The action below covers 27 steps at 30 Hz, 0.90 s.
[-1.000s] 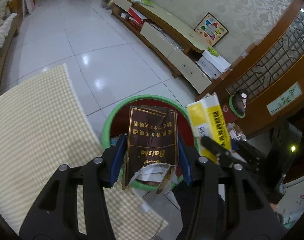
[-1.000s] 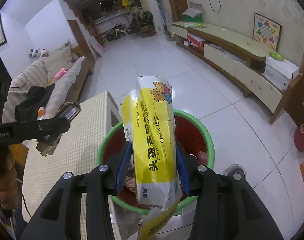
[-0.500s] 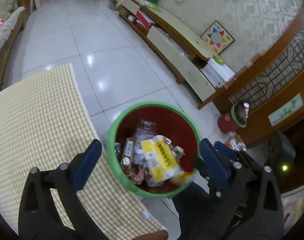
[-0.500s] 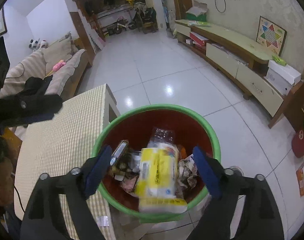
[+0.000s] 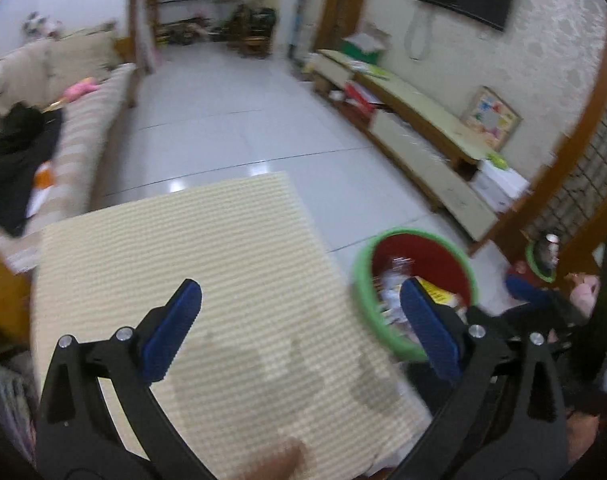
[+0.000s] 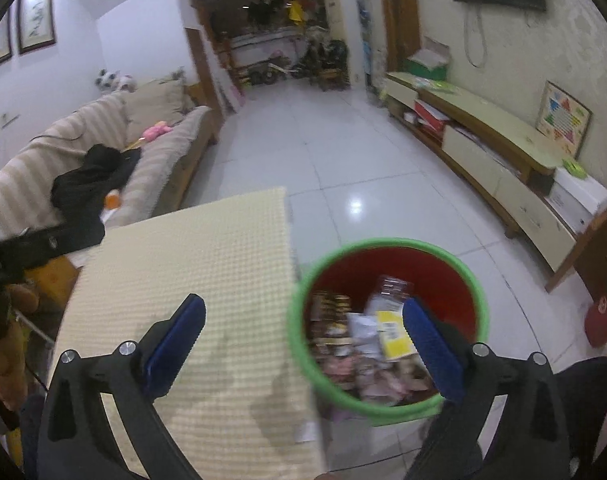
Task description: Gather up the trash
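A red bin with a green rim [image 6: 387,246] stands on the floor beside the checked table; it also shows in the left wrist view [image 5: 361,276]. Inside lie a yellow box [image 6: 395,334], a brown packet [image 6: 331,322] and other crumpled trash. My left gripper [image 5: 301,312] is open and empty above the checked tablecloth [image 5: 207,248], left of the bin. My right gripper [image 6: 303,320] is open and empty, straddling the table's edge [image 6: 289,240] and the bin's left rim.
A striped sofa [image 6: 63,152] with dark clothes stands at the left. A long low TV cabinet [image 6: 499,152] runs along the right wall. White tiled floor [image 6: 335,152] lies beyond the table. A small green-rimmed pot [image 5: 541,256] sits right of the bin.
Both grippers opened and dropped the brown packet and the yellow box into the bin. Both have since swung left and back, over the table.
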Motion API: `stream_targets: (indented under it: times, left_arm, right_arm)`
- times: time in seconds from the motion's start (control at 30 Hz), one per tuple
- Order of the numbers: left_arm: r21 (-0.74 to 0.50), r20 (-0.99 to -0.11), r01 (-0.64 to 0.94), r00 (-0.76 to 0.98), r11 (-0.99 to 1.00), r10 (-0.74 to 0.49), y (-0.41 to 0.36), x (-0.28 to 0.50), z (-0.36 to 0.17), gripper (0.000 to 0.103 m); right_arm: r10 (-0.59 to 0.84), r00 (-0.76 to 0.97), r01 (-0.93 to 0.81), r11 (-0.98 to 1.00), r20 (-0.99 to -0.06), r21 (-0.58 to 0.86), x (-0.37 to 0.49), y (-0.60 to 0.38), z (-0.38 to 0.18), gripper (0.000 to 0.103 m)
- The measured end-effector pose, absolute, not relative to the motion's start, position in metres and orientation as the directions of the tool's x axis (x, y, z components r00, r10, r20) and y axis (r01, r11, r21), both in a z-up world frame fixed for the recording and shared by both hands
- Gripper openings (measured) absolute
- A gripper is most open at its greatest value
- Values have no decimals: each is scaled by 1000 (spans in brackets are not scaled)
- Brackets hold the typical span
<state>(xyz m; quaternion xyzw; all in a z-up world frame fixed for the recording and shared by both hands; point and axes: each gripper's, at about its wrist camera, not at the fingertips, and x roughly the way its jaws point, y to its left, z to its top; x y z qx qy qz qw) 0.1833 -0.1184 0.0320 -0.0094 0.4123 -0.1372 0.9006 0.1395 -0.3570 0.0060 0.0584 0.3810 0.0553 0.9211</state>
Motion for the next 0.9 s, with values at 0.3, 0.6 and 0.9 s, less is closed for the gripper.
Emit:
stream_targets:
  times: [0.3, 0.6, 0.9]
  left_arm:
    - [-35, -716, 11, 697, 999, -33, -13, 137, 39, 98]
    - [12, -656, -68, 752, 998, 59, 24, 108, 41, 98]
    - [-35, -642, -62, 767, 997, 25, 34, 94, 43, 98]
  right_arm:
    - [252, 727, -204, 968, -639, 149, 130, -249, 36, 96]
    - [222, 765, -222, 972, -604, 75, 124, -203, 58, 96]
    - [184, 780, -192, 980, -598, 52, 112, -195, 59, 96]
